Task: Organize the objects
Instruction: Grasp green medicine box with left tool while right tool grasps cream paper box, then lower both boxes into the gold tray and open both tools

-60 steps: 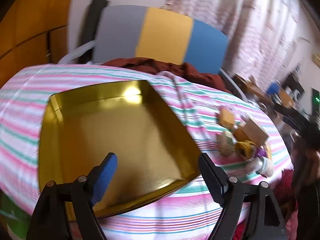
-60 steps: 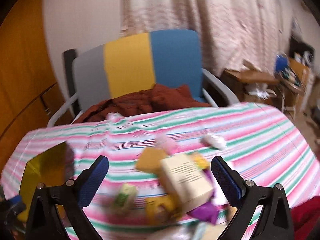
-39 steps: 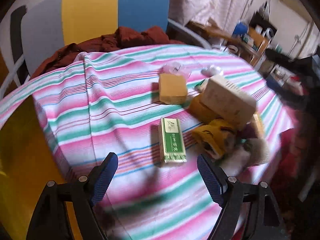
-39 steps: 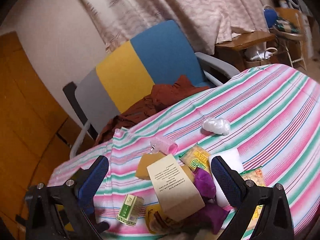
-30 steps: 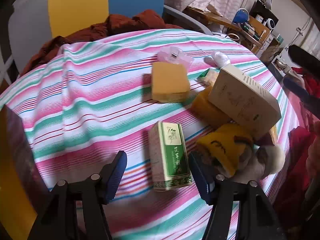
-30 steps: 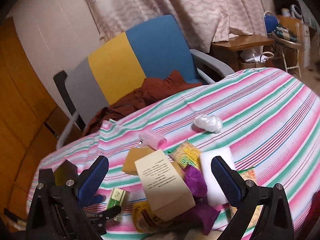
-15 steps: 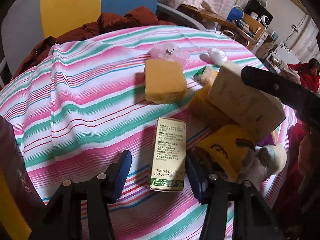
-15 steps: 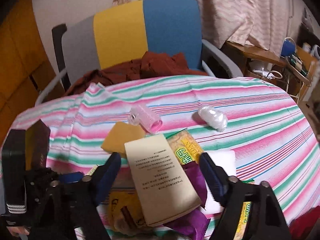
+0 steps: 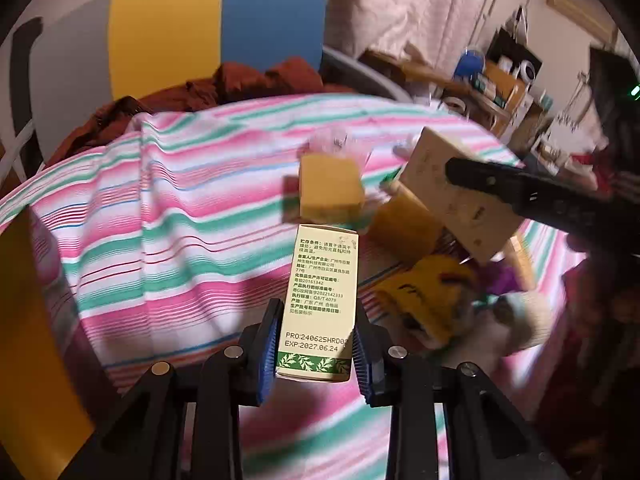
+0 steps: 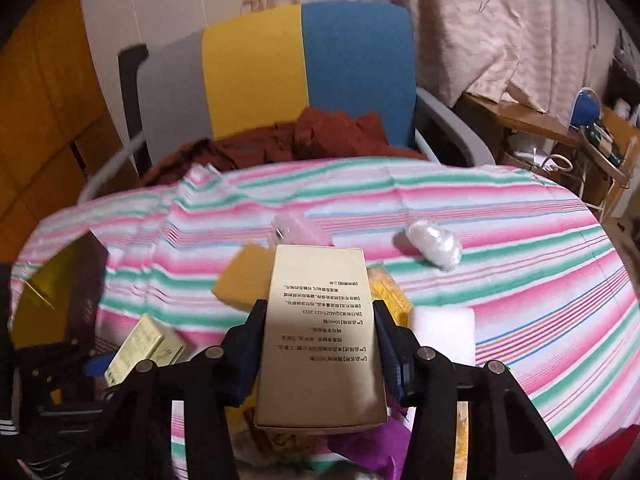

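The cloth (image 10: pixel 500 280) on the table is striped pink, green, white and thin blue. The small box (image 9: pixel 320 304) is cream with black print and a green leaf band at its near end. The big box (image 10: pixel 320 340) is plain tan with dark print. The sponge (image 9: pixel 330 188) is yellow. The tray (image 9: pixel 28 340) at the left edge is gold. The tongs' pads (image 9: pixel 267 354) are blue, their frames black. The chair (image 10: pixel 280 68) is grey, yellow and blue.

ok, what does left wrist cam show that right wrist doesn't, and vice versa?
Left wrist only: the left claw shut on the green-trimmed box, its printed back facing the camera, and a yellow-and-white soft toy.

Right wrist only: the right claw shut on the beige box, a white foam block, and a white plastic wad.

Both: striped tablecloth, yellow sponge, both boxes, chair.
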Available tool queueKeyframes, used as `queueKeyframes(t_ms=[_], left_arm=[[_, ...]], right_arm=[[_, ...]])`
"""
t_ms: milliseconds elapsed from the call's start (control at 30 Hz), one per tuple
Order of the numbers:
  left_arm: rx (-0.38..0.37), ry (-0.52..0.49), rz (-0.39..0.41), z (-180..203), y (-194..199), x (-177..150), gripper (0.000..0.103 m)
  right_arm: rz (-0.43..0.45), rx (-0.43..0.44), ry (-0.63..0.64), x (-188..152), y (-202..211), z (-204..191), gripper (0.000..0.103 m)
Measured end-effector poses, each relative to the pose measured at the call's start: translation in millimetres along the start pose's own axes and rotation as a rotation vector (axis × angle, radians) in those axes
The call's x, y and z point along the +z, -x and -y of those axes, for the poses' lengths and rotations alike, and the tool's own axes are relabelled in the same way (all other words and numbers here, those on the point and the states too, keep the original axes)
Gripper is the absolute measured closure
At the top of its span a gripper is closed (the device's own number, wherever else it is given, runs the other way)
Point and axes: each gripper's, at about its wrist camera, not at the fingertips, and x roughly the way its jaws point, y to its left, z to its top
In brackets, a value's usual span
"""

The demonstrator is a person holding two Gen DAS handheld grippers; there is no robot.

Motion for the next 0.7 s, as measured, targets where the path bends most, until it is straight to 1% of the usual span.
queueKeyframes(t_ms=[133, 200, 267, 367, 467, 533, 633, 700], left_arm=[[0.018, 0.044, 0.056, -10, 31, 2, 0.071], [0.049, 0.062, 0.084, -17, 45, 1, 0.071], [0.076, 0.097, 0.105, -31, 60, -4, 0.071], [0.125, 0.153, 0.127, -55, 82, -19, 0.071], [0.182, 0.211, 0.143, -82, 101, -34, 0.071], [0.235, 0.262, 0.156, -105, 116, -48, 0.071], [0.315, 0.332, 0.169, -137, 133, -71, 0.071], [0.35, 0.382, 0.174, -155, 140, -85, 0.071]], right_arm=[[0.037, 0.037, -0.017, 3, 10, -2, 0.052], [0.042, 0.08, -0.047, 5, 15, -3, 0.052], [0.045, 0.099, -0.049, 5, 20, -9, 0.052], [0.046, 0.162, -0.055, 3, 30, -23, 0.052], [0.048, 0.232, -0.043, 3, 38, -49, 0.052], [0.045, 0.286, -0.022, 1, 42, -71, 0.052], [0.028, 0.36, 0.032, -2, 44, -117, 0.052], [0.012, 0.412, 0.076, -4, 43, -151, 0.052]])
